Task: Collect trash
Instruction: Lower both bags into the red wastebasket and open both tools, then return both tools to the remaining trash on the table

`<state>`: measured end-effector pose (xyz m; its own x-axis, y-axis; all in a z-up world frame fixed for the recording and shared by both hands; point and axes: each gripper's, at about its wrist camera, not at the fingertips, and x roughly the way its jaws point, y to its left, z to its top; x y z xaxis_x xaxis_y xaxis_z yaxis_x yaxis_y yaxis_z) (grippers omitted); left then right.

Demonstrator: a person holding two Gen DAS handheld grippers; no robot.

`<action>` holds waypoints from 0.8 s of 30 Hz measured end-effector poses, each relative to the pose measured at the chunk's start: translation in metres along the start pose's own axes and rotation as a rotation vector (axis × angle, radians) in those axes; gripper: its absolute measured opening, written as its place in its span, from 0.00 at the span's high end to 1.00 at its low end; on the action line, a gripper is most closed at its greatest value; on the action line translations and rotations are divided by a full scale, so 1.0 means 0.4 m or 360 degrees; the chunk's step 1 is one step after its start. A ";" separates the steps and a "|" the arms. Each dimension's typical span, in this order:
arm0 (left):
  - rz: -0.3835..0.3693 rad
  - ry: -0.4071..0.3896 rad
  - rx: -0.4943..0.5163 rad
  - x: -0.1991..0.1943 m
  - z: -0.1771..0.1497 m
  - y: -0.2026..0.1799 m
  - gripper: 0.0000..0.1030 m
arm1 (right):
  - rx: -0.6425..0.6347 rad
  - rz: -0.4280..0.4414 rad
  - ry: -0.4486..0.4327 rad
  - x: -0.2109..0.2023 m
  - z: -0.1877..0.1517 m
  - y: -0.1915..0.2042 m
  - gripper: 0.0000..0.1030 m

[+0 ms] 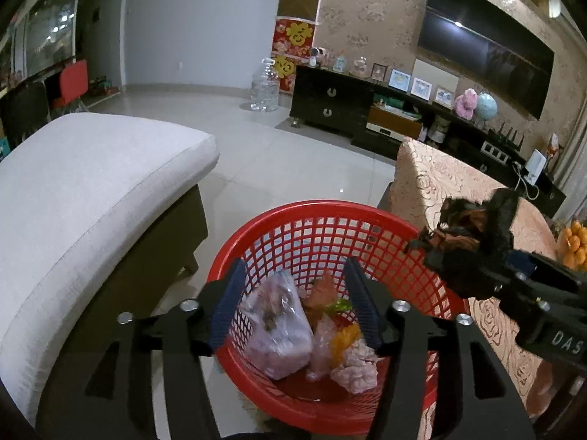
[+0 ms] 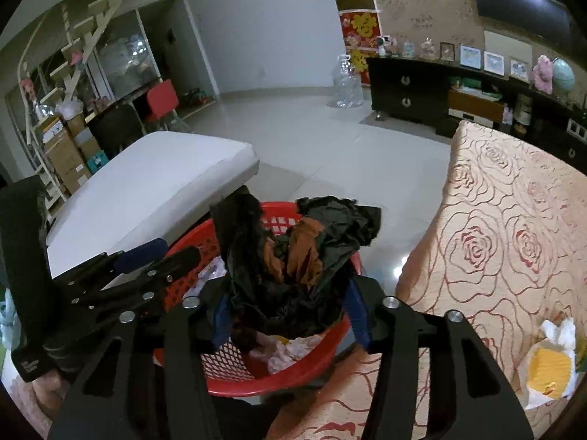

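Right gripper (image 2: pixel 290 315) clamped on crumpled black plastic bag (image 2: pixel 293 253) — above red basket (image 1: pixel 293 234). Left gripper (image 1: pixel 293 300) spread wide, holding nothing — over the basket.

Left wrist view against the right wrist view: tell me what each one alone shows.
Only the left wrist view shows the wall TV and oranges. Only the right wrist view shows stacked cardboard boxes and a white wrapper on the rose-patterned cloth. Both show the red basket of trash, and the right gripper holding crumpled black plastic.
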<state>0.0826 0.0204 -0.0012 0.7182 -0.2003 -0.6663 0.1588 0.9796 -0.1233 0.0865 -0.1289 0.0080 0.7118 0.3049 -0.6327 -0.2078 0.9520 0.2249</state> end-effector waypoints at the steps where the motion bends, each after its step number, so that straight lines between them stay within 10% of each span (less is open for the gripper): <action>1: -0.0003 -0.0003 -0.0012 0.000 0.001 0.005 0.40 | 0.0010 0.0002 0.0000 0.000 -0.003 -0.001 0.44; 24: 0.0001 -0.0156 -0.0009 -0.036 0.004 -0.017 0.24 | 0.0087 -0.0155 -0.0105 -0.098 -0.088 -0.082 0.31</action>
<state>0.0723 0.0164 0.0106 0.7813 -0.2002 -0.5911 0.1547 0.9797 -0.1273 0.0417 -0.1712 -0.0007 0.7700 0.2069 -0.6036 -0.1002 0.9734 0.2059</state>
